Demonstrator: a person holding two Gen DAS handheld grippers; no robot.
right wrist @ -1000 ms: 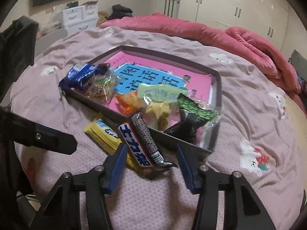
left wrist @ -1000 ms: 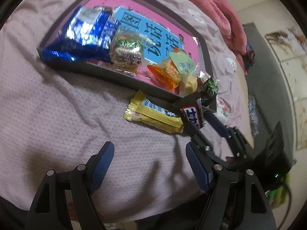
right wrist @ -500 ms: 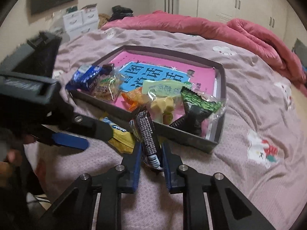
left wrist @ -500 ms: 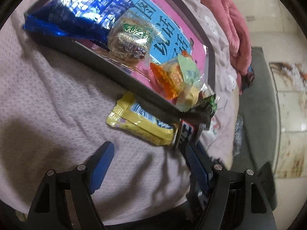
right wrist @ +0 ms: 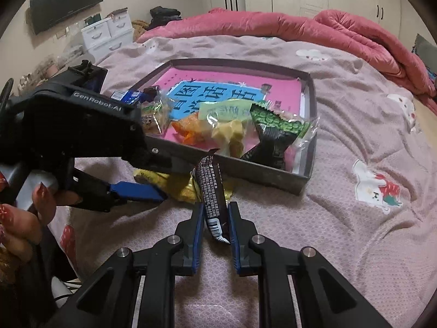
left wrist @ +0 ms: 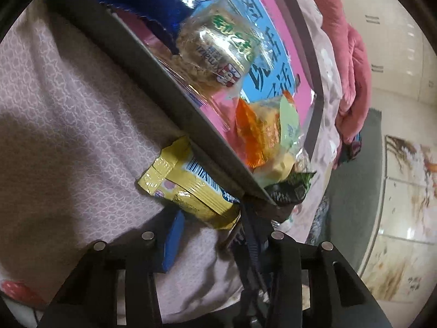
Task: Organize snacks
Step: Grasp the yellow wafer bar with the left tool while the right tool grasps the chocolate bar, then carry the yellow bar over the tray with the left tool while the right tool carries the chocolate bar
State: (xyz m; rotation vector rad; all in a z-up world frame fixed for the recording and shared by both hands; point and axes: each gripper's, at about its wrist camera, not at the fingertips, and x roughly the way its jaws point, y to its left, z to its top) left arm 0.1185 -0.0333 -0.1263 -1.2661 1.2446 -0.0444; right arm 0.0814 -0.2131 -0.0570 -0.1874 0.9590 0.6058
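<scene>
dark chocolate bar (right wrist: pixel 211 191) stands tilted on the bedspread (right wrist: pixel 355 142) just outside the tray (right wrist: pixel 245 168), clamped by right gripper (right wrist: pixel 215 218); left gripper (left wrist: pixel 210 235) jaws closing around yellow wafer packet (left wrist: pixel 188 188) beside tray wall

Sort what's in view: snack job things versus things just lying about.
Job: dark snack bar in right gripper; yellow packet, left gripper closing on it; tray; green packet.
Lying about: red quilt, television, white drawers.
</scene>
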